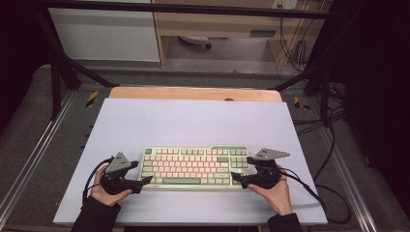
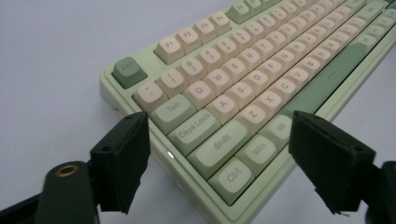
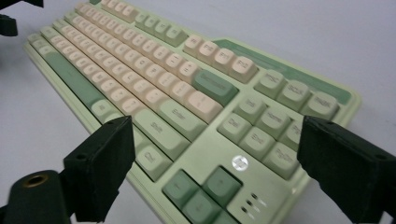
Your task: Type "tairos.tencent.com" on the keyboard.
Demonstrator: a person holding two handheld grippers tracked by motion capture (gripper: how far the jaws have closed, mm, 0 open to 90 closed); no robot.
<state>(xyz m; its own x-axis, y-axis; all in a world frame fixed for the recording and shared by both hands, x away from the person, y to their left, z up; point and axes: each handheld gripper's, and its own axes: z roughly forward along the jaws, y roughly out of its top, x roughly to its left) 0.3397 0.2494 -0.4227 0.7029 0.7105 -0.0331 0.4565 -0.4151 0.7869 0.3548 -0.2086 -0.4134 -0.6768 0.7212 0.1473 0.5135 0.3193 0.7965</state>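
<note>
Your keyboard (image 1: 194, 167) lies flat on the pale mat (image 1: 193, 121), closer to your edge of the mat than to the far one, with its long side running across in front of you. The high view shows both your hands at once. Your left gripper (image 1: 147, 180) sits at the left end of the keyboard, near its front corner, and your right gripper (image 1: 235, 176) sits at the right end, also near the front corner. From so high it is hard to judge, but the tips seem to be just beside the keyboard's ends, perhaps touching the case.

The gripper views give what the high view cannot. In the left gripper view your left gripper (image 2: 218, 154) has its jaws standing wide, and the corner of the keyboard (image 2: 243, 102) with the Ctrl, Shift and Caps Lock keys lies between them; the pads do not press on the case. In the right gripper view your right gripper (image 3: 212, 163) is also wide, and the corner of the keyboard (image 3: 187, 102) with the arrow keys and the small round logo sits between the jaws, again with free space on each side. This view is a little blurred. At its top left corner, beyond the far end of the keyboard, you can see a dark part of your other gripper.
</note>
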